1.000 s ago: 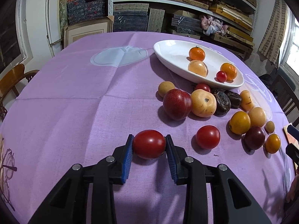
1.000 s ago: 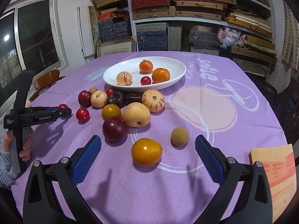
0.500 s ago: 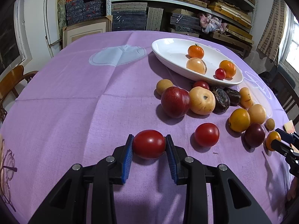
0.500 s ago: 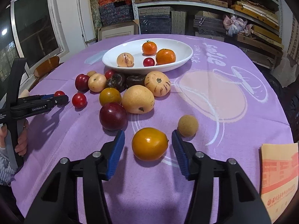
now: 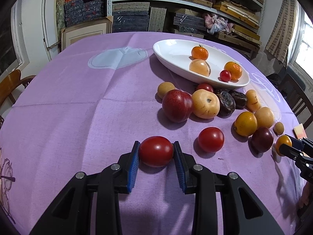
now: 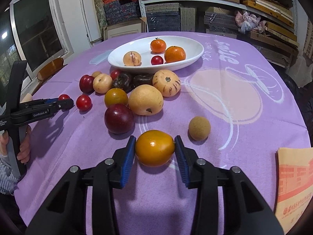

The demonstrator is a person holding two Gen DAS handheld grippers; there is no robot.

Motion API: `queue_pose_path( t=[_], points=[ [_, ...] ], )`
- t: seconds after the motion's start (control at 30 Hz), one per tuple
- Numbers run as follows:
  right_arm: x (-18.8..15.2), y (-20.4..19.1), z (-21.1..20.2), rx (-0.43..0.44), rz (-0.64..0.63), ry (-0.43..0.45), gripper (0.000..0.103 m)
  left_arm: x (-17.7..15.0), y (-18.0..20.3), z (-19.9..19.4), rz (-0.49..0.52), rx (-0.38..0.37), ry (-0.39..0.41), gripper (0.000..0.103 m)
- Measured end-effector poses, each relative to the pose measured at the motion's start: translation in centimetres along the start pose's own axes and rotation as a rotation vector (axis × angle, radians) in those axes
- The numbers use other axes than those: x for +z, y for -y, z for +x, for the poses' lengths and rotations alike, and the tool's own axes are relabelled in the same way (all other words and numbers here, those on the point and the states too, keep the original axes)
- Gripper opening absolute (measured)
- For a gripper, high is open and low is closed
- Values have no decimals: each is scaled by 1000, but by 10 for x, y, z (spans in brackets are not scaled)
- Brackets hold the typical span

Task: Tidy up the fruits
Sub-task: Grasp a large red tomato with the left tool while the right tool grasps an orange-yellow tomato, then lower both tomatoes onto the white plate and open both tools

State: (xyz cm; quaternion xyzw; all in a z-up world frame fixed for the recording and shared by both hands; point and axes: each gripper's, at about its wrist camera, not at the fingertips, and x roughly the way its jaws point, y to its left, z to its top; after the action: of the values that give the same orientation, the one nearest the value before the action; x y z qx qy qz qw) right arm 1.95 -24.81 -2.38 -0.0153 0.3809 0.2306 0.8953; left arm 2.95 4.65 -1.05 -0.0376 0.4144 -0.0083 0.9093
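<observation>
Left gripper (image 5: 156, 153): both blue pads pressed against the sides of a red tomato (image 5: 156, 151), which sits between the fingertips, low over the purple tablecloth (image 5: 78, 107); contact with the cloth cannot be told.
Right gripper (image 6: 155, 150): clamped on an orange-yellow fruit (image 6: 155, 147), pads touching its left and right sides, a shadow on the cloth just under it.
Second red tomato (image 5: 210, 139): on the cloth just right of the left gripper's tip, apart from it.
Dark plum (image 6: 119, 118): near the held orange-yellow fruit, to its upper left.
Small tan round fruit (image 6: 199, 128): near that fruit's upper right, not touching.
White oval dish (image 6: 183, 45): at the far side, holding 2 mandarins, 1 pale striped fruit and 1 small red one.
Loose fruit: clustered in front of the dish.
Orange booklet (image 6: 295, 180): at the right edge of the table.
</observation>
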Motion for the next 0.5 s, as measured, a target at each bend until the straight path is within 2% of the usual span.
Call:
queue_pose_path(
  t=[0.17, 0.33, 0.4, 0.5],
  points=[
    [10, -4, -8, -7, -16, 40, 40, 9, 7, -10, 19, -4, 41, 34],
    [70, -10, -13, -33, -71, 100, 40, 61, 26, -10, 49, -30, 75, 34],
    [96, -12, -1, -43, -78, 104, 40, 81, 35, -2, 61, -30, 88, 34],
    [124, -13, 35, -44, -82, 59, 40, 110, 46, 25, 51, -39, 64, 34]
  ],
)
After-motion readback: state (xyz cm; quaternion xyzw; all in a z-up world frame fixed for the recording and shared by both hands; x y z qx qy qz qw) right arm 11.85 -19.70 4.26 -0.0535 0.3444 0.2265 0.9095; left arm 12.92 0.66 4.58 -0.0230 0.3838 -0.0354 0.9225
